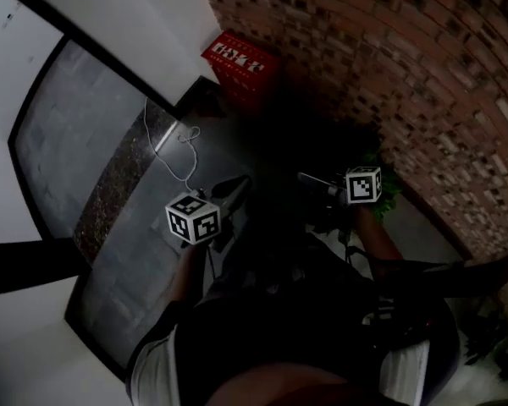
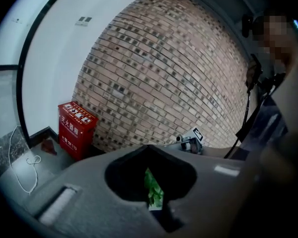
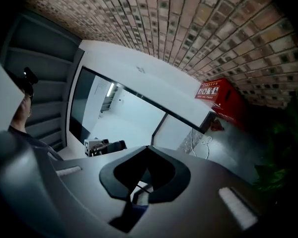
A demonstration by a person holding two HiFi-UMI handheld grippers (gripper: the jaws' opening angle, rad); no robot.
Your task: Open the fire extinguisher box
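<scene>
The red fire extinguisher box (image 1: 241,64) stands closed on the floor in the corner, against the brick wall. It also shows at the lower left of the left gripper view (image 2: 76,128) and at the right of the right gripper view (image 3: 221,100). My left gripper (image 1: 233,189) is held in the air well short of the box, jaws shut and empty (image 2: 148,148). My right gripper (image 1: 313,178) hovers to its right, turned towards the left, with its jaws closed tip to tip on nothing (image 3: 148,148). Neither gripper touches the box.
A brick wall (image 1: 406,74) runs along the right. A black-framed glass wall (image 1: 76,134) runs along the left. A white cord (image 1: 182,146) lies on the grey floor near the box. A green plant (image 1: 391,184) stands by the wall at the right.
</scene>
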